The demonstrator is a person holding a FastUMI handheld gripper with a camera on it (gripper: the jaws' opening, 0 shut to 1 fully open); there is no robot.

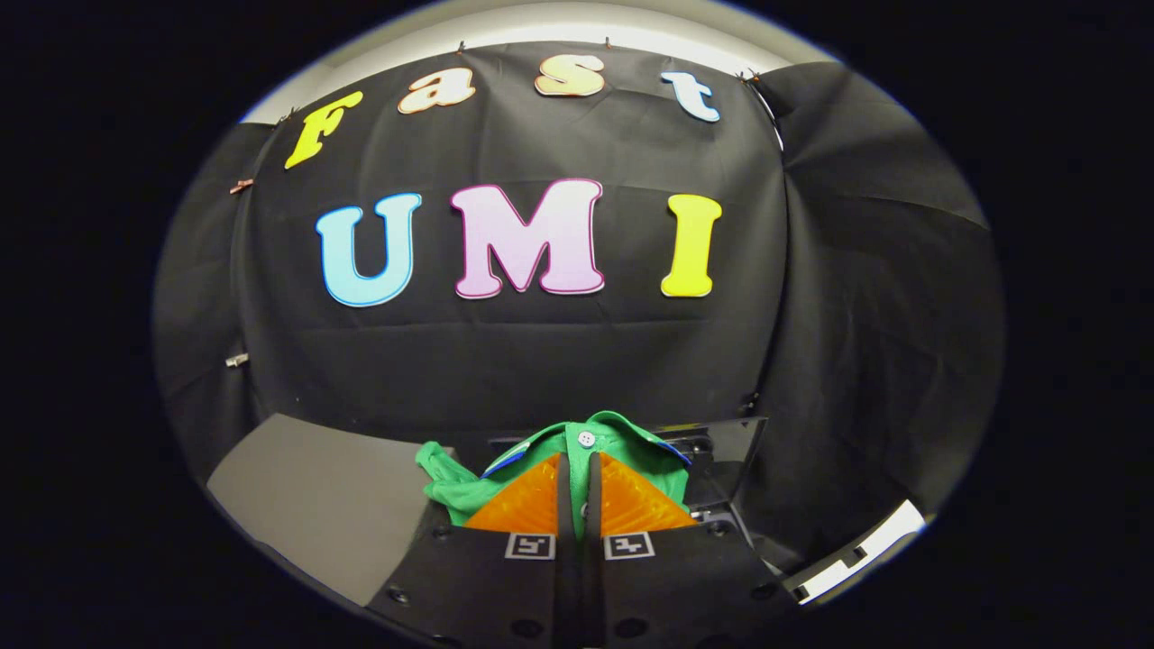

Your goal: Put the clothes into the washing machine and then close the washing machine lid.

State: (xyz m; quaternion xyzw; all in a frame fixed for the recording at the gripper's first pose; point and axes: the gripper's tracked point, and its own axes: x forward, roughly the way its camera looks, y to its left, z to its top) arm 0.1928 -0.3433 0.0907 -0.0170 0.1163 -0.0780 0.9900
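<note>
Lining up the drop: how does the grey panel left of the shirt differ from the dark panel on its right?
The grey panel is matte and pale; the dark panel is glossy and near black. The grey panel lies flat, while the dark panel seems to stand tilted up. Both flank the green shirt, pinched in the hand-held gripper's closed fingers.

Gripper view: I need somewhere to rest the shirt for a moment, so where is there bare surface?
The grey surface beside the fingers, past the green shirt's sleeve and below the black cloth wall, lies bare. It is crowded at the gripper, whose fingers are shut on the shirt, and at the dark glossy panel beyond.
</note>
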